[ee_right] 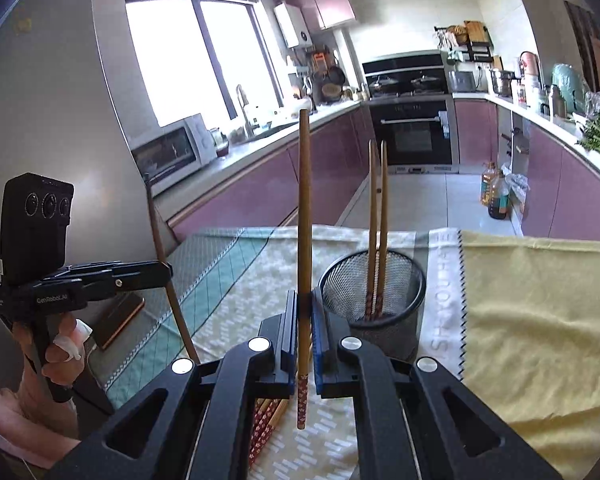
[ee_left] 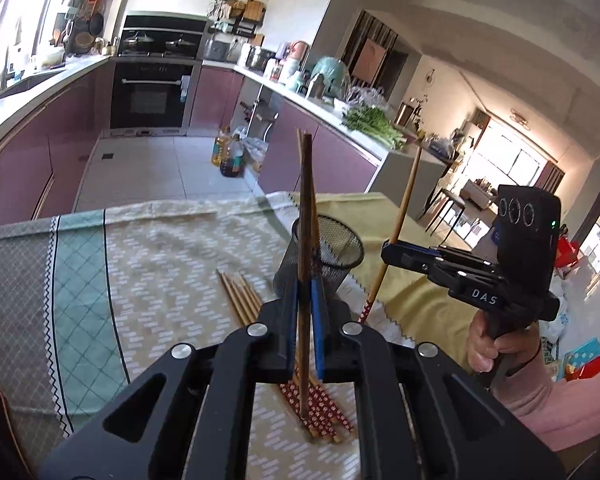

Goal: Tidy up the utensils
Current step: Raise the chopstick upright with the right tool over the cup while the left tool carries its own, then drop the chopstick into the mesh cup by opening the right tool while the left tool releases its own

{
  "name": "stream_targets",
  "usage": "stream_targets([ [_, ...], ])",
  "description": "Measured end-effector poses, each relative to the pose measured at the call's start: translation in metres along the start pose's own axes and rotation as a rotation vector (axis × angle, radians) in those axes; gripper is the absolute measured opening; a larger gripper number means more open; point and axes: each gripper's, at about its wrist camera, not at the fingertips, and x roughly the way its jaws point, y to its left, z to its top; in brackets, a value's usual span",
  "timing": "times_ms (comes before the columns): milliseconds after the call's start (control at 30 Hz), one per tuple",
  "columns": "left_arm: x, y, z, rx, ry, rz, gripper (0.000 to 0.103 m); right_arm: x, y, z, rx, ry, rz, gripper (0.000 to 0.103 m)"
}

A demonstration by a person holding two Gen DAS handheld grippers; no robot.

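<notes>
1. Holding one chopstick in each pair, I have the left tongs (ee_left: 305, 300) clamped narrow on a dark chopstick (ee_left: 306, 216) and the right tongs (ee_right: 305, 316) clamped narrow on a lighter chopstick (ee_right: 304, 216).
2. Both sticks stand nearly upright in the pads, thin ends up and red patterned ends hanging just below the pads, clear of the tabletop (ee_right: 540, 300).
3. The mesh cup (ee_right: 374, 292) is the target; it sits ahead of the right tongs and a little to their right, near them, with two chopsticks (ee_right: 378, 220) already leaning inside.
4. From the left tongs the same mesh cup (ee_left: 332, 252) lies just ahead, partly hidden behind my held stick.
5. I judge the right hand (ee_left: 488, 344) the better placed to drop first, since the cup's mouth is open on its side.
6. The long axis matters: each stick must stay upright and go in patterned end first over the rim.
7. More loose chopsticks (ee_left: 252, 304) lie flat on the patterned cloth (ee_left: 160, 264) beneath and between the tongs, tips pointing away from me.
8. The two sticks in the cup could block a crooked entry, and the other tongs' stick crowds the approach.
</notes>
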Motion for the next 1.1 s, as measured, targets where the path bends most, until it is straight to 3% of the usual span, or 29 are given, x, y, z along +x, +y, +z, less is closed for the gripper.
stream_targets([
  [500,0.005,-0.026,0.078,0.027,-0.159,-0.056,0.007,-0.025,-0.014,0.06,-0.037,-0.157,-0.055,0.005],
  [767,0.022,-0.042,0.11,0.057,-0.2,-0.039,0.007,-0.01,-0.026,0.074,-0.038,-0.172,-0.096,0.005],
  [933,0.044,-0.043,0.113,0.065,-0.174,-0.006,0.007,0.013,-0.033,0.067,-0.037,-0.118,-0.122,0.005],
  [1100,0.075,-0.04,0.101,0.073,-0.088,-0.006,0.007,0.031,-0.041,0.058,-0.02,-0.056,-0.127,0.005],
])
